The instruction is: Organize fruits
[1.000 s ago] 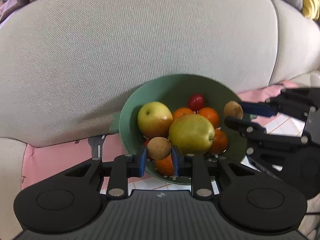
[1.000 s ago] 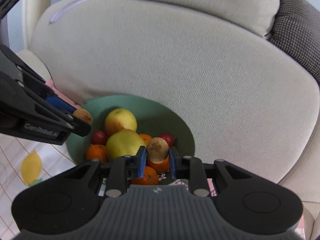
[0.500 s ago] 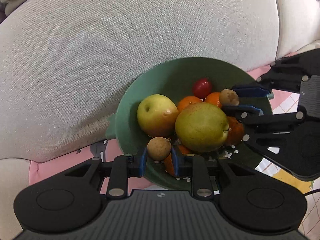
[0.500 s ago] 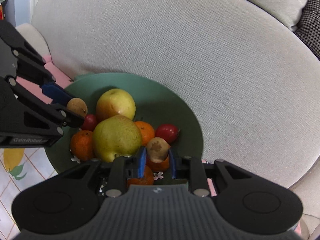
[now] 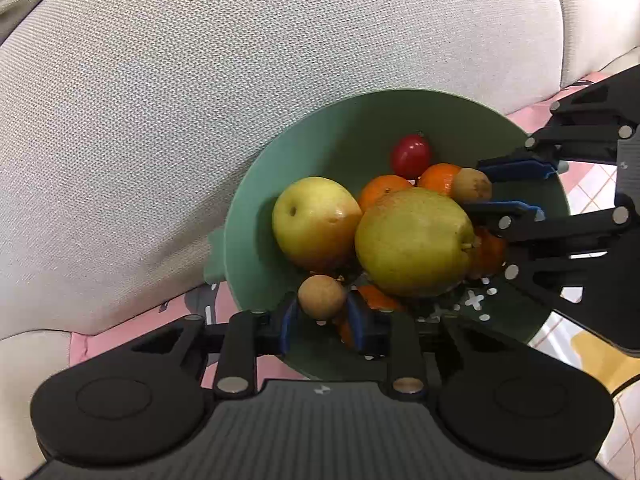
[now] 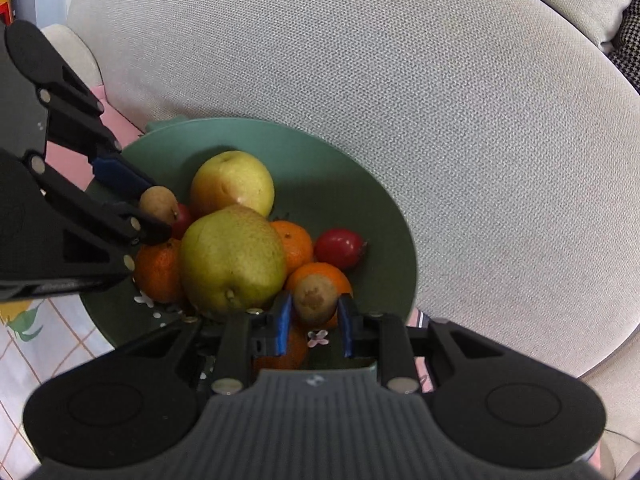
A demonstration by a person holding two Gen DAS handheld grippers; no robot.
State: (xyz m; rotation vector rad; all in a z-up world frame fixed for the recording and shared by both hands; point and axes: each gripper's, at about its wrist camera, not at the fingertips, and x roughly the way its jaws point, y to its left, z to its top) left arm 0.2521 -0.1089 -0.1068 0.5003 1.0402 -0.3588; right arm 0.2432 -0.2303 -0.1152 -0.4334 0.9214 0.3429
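Note:
A green bowl [image 5: 256,216] [image 6: 384,216] holds a yellow apple [image 5: 316,220], a green pear [image 5: 412,240], several oranges [image 6: 296,246] and a red tomato [image 5: 410,155]. My left gripper [image 5: 322,314] is shut on a small brown longan [image 5: 322,296] over the bowl's near rim; it also shows in the right wrist view [image 6: 158,204]. My right gripper [image 6: 314,316] is shut on another small brown longan [image 6: 314,300] above an orange; this gripper shows in the left wrist view [image 5: 508,190], holding its longan [image 5: 472,186] over the bowl.
The bowl stands against a beige sofa cushion [image 5: 200,100]. A pink cloth [image 5: 120,336] and a checked cloth with lemon prints [image 6: 24,320] lie under and beside it.
Both grippers have moved in closer and lower over the bowl, each still holding its longan. The fruits in the bowl have not moved.

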